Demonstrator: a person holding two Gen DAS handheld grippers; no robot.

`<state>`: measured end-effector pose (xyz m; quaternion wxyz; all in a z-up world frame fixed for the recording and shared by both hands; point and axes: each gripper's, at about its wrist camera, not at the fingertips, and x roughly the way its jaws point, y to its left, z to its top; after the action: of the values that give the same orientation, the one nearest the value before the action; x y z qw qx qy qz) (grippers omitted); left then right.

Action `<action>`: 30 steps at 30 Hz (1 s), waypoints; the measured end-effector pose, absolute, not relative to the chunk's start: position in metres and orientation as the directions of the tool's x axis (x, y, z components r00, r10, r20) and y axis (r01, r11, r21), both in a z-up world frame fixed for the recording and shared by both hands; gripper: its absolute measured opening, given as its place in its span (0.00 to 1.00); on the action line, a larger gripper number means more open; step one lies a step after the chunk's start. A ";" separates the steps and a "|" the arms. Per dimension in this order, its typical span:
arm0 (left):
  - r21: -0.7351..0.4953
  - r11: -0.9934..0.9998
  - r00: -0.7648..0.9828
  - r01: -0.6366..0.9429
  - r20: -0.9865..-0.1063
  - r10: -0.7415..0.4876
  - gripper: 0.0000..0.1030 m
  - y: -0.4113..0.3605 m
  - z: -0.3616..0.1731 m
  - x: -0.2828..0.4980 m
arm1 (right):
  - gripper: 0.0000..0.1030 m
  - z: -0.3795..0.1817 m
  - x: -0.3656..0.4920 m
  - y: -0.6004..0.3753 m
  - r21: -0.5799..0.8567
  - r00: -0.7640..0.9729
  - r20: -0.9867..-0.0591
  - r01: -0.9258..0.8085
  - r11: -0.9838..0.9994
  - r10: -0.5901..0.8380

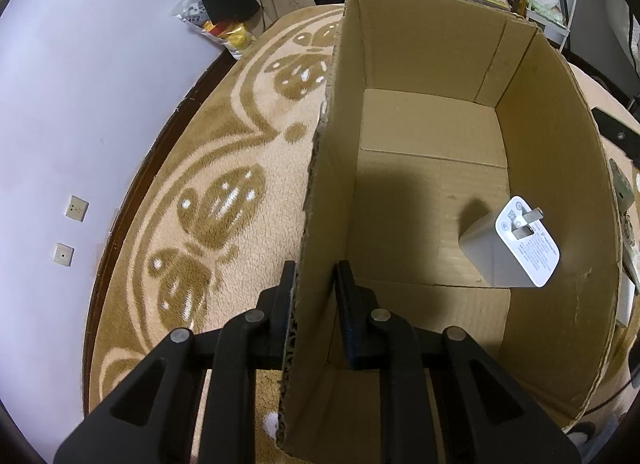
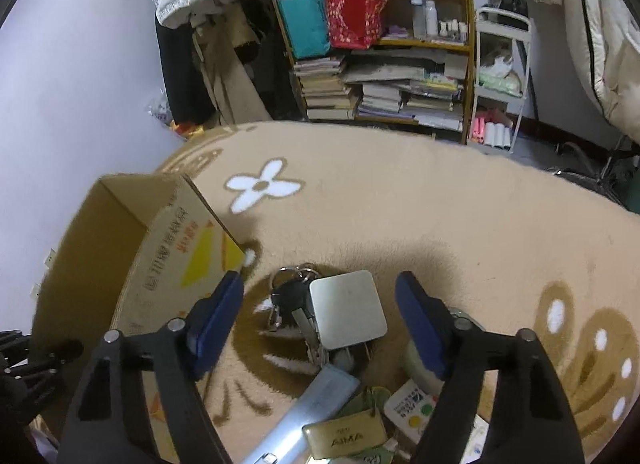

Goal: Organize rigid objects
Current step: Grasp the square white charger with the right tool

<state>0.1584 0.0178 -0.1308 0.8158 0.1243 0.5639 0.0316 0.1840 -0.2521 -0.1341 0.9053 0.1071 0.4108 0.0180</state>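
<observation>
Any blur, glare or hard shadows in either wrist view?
Left wrist: sharp, with a soft shadow behind the white plug-in charger inside the brown cardboard box; heavy fisheye bending. Right wrist: dark shadow under the open right tool, mild glare on the silver metal bar.

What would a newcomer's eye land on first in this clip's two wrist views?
Probably the big open cardboard box, holding just one white plug charger near its right wall, with the left gripper straddling its near wall. In the right wrist view, the open right gripper hovers over a pile on the patterned rug: a silvery square tin lying on a bunch of keys.
</observation>
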 end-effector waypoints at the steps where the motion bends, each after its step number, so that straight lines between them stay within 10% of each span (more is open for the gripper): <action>1: 0.237 0.967 0.360 0.089 -0.913 0.191 0.17 0.018 -0.131 0.159 | 0.79 -0.137 0.185 -0.254 0.213 0.656 -0.744 0.057 0.975 0.124; 30: 0.240 0.966 0.361 0.091 -0.912 0.193 0.17 0.020 -0.130 0.162 | 0.48 -0.180 0.201 -0.264 0.179 0.573 -0.813 0.085 0.980 0.099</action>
<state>0.1618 0.0198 -0.1296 0.8154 0.1257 0.5642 0.0313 0.2008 -0.2642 -0.1798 0.8813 0.0995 0.4619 0.0041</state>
